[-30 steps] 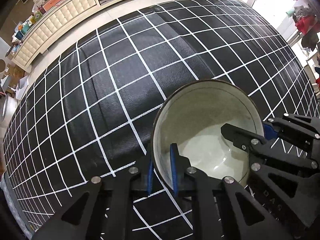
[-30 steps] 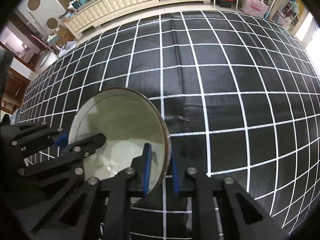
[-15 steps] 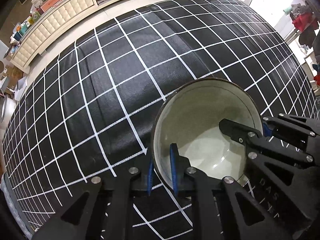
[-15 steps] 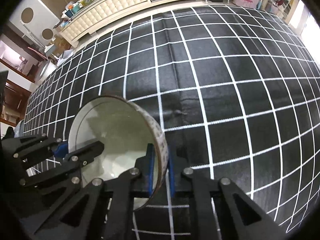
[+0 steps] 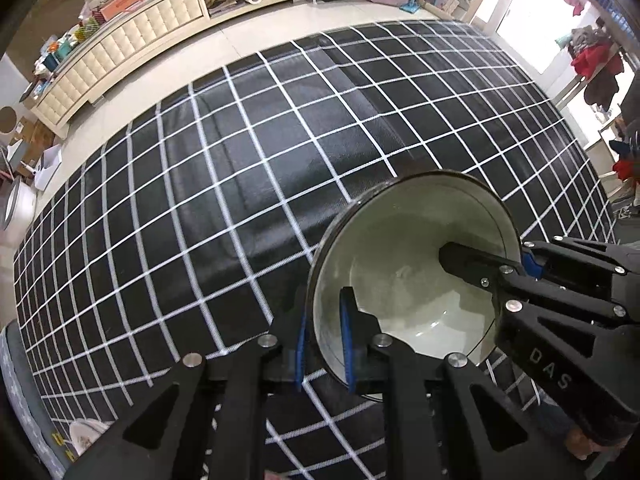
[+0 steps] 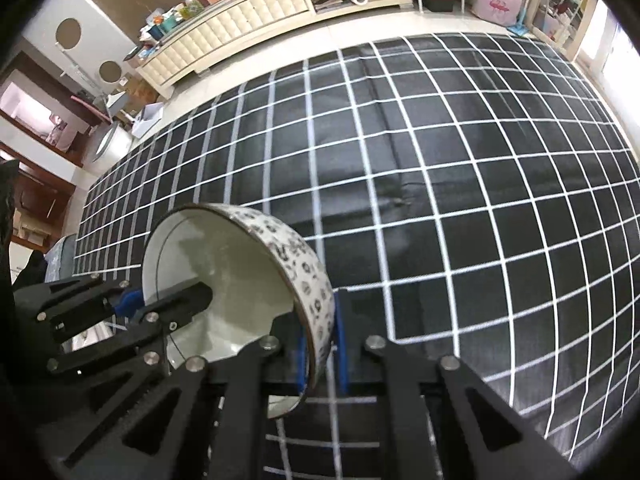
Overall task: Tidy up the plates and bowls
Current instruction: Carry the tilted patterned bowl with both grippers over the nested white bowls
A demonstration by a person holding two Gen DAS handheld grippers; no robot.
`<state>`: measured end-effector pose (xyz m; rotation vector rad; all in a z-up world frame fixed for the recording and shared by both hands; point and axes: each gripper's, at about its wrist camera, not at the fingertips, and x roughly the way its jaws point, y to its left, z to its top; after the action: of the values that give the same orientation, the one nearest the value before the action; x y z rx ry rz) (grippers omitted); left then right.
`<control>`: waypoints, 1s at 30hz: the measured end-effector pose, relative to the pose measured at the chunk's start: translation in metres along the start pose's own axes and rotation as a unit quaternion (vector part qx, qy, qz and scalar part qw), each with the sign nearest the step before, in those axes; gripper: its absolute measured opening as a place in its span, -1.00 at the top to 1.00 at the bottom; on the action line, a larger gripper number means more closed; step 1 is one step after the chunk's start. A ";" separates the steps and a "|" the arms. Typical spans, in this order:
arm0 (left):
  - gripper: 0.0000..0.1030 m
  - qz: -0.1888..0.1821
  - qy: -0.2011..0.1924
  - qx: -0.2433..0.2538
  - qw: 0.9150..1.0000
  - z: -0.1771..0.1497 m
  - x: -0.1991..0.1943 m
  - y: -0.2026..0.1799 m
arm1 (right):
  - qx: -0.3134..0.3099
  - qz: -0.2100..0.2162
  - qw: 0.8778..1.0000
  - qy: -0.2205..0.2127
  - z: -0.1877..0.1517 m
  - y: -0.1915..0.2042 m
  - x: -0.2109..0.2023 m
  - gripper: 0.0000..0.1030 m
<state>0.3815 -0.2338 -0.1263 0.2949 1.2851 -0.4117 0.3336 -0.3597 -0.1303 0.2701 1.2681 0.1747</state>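
A white bowl [image 5: 416, 280] with a dark rim and a flower-patterned outer wall [image 6: 304, 276] hangs above the black grid cloth [image 5: 240, 200], held from both sides. My left gripper [image 5: 324, 344] is shut on the bowl's left rim, one blue pad inside and one outside. My right gripper [image 6: 320, 352] is shut on the opposite rim. Each gripper shows in the other's view: the right one in the left wrist view [image 5: 520, 264], the left one in the right wrist view [image 6: 132, 304]. The bowl is empty and tilted.
The black cloth with white grid lines [image 6: 440, 200] covers the surface below. Part of a white plate [image 5: 86, 436] shows at the cloth's near left edge. A cream cabinet [image 6: 240, 20] and cluttered floor lie beyond the far edge.
Both grippers have lifted the bowl higher above the cloth and tilted it. More of the room and the bowl's patterned outer wall now show.
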 end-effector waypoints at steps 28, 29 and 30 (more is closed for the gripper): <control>0.80 0.039 -0.033 -0.052 0.997 -0.164 -0.101 0.072 | -0.084 0.014 0.996 0.031 -0.078 0.142 -0.020 0.71; 0.80 0.041 -0.033 -0.053 0.997 -0.171 -0.101 0.074 | -0.087 0.014 0.996 0.033 -0.080 0.144 -0.019 0.71; 0.80 0.043 -0.034 -0.053 0.997 -0.175 -0.101 0.075 | -0.092 0.013 0.995 0.035 -0.084 0.148 -0.019 0.71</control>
<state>0.2422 -0.0772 -0.0751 0.2429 1.2189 -0.2766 0.2508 -0.2152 -0.0926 0.1224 1.3092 0.3229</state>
